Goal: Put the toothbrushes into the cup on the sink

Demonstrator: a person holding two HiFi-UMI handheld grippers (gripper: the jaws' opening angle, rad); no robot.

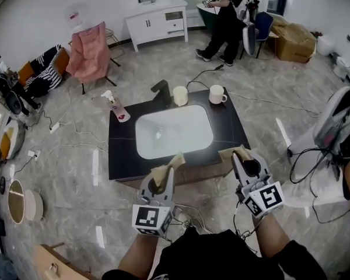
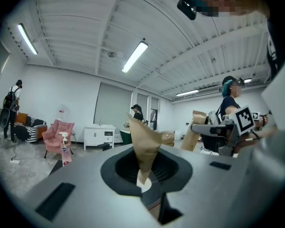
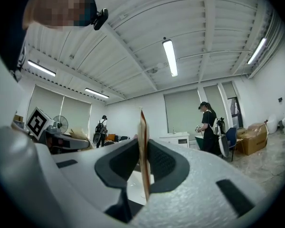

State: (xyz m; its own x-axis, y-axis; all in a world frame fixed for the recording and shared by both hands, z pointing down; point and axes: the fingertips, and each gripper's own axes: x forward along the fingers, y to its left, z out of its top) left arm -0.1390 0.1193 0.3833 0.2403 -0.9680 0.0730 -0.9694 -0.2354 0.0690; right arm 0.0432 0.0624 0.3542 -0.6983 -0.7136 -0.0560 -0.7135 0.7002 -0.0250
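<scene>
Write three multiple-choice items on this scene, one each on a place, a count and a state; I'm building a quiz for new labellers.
1. Where does the cream cup stand?
A. On the black counter, beside the faucet
B. Inside the basin
C. On the floor

2. How many cups stand on the counter?
A. One
B. Two
C. Four

3. What state is the left gripper in?
A. Open, empty
B. Shut on a brown paper piece
C. Shut on a cup

Key: 1 A, it sits at the counter's far edge, right of the faucet. 2 B, the cream cup and a pale mug. 3 B, the paper rises from between its jaws.
</scene>
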